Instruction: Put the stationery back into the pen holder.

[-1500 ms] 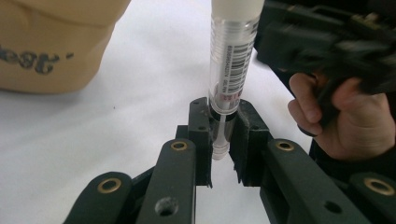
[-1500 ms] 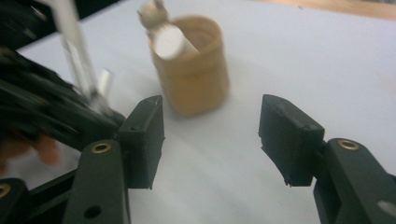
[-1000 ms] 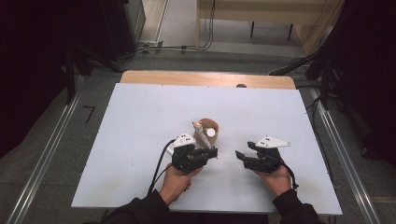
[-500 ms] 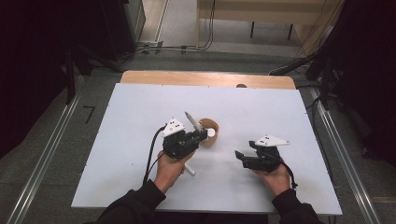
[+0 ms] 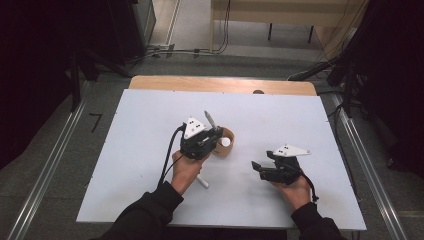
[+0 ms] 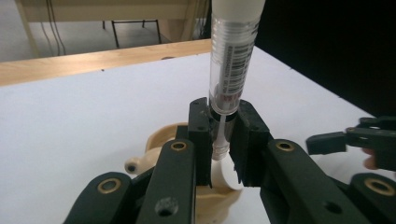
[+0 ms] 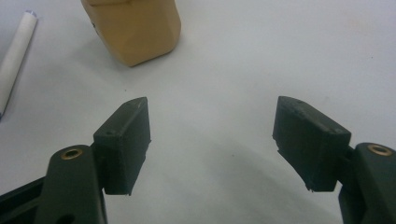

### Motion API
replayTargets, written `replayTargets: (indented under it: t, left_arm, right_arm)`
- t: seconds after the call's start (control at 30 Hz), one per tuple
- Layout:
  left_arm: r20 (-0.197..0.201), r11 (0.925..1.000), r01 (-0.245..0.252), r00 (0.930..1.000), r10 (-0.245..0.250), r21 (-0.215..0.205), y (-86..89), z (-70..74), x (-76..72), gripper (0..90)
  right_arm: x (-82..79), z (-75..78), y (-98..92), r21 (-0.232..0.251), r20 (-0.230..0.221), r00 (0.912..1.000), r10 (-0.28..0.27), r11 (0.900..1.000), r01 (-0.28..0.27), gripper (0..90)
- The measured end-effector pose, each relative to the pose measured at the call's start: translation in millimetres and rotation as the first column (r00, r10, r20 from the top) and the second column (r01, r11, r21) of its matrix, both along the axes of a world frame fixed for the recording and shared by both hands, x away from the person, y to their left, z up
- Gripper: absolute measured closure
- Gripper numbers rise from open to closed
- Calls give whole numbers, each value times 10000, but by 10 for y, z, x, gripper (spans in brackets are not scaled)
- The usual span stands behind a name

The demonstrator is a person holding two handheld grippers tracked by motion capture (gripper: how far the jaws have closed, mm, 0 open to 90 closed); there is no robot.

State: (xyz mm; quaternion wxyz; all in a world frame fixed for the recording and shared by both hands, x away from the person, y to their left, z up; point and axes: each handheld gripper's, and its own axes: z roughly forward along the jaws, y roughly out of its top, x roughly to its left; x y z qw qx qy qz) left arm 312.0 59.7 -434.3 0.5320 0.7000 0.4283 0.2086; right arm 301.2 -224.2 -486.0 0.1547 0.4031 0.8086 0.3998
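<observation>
My left gripper [image 5: 216, 134] [image 6: 223, 135] is shut on a clear tube [image 6: 231, 70] with a barcode label and a white top. The tube [image 5: 208, 119] stands nearly upright, its lower end just above a tan holder [image 5: 228, 145] [image 6: 163, 140] on the white table. Something white sits in the holder's opening. To the right, my right gripper [image 5: 258, 169] [image 7: 212, 135] is open and hovers low over the table. Its jaws have just been opening and nothing is between them. It points toward the tan holder [image 7: 137, 30].
A white pen-like stick [image 5: 202, 181] [image 7: 16, 51] lies on the table under the left hand. The white table top [image 5: 300, 125] has a wooden strip [image 5: 220, 84] along its far edge. Metal rails [image 5: 47, 170] run down both sides.
The left hand has moved away from the person and upward with the tube in its grip, uncovering the white stick on the table. The right hand has stayed in place.
</observation>
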Motion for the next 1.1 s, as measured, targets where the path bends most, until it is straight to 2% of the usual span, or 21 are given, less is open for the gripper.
replayTargets:
  t: [0.27, 0.37, 0.43, 0.67, 0.93, 1.1]
  left_arm:
    - [180, 9982, -213, 9996, 203, 553, -91, -44, 102, 794]
    - [119, 9975, -286, 9995, 279, 647, -107, -79, 144, 794]
    - [255, 9961, -339, 9992, 319, 818, -125, -87, 148, 793]
    - [352, 9942, -200, 9992, 163, 1060, -188, -82, 165, 792]
    - [175, 9913, -183, 9997, 162, 1306, -234, -113, 219, 780]
    - [153, 9915, -47, 9999, 27, 1302, -253, -99, 222, 698]
  right_arm:
    - [1, -9, 8, -23, -46, 10000, 57, 10000, -57, 262]
    - [2, -9, 6, 13, -80, 10000, 47, 10000, -47, 262]
    - [2, -11, 4, 13, -111, 9999, 25, 10000, -25, 263]
    - [3, -16, 6, 9, -134, 9999, 11, 10000, -11, 265]
    - [1, -17, 4, 32, -145, 9999, 22, 10000, -21, 265]
    - [3, -18, 3, 48, -166, 9999, 23, 10000, -22, 266]
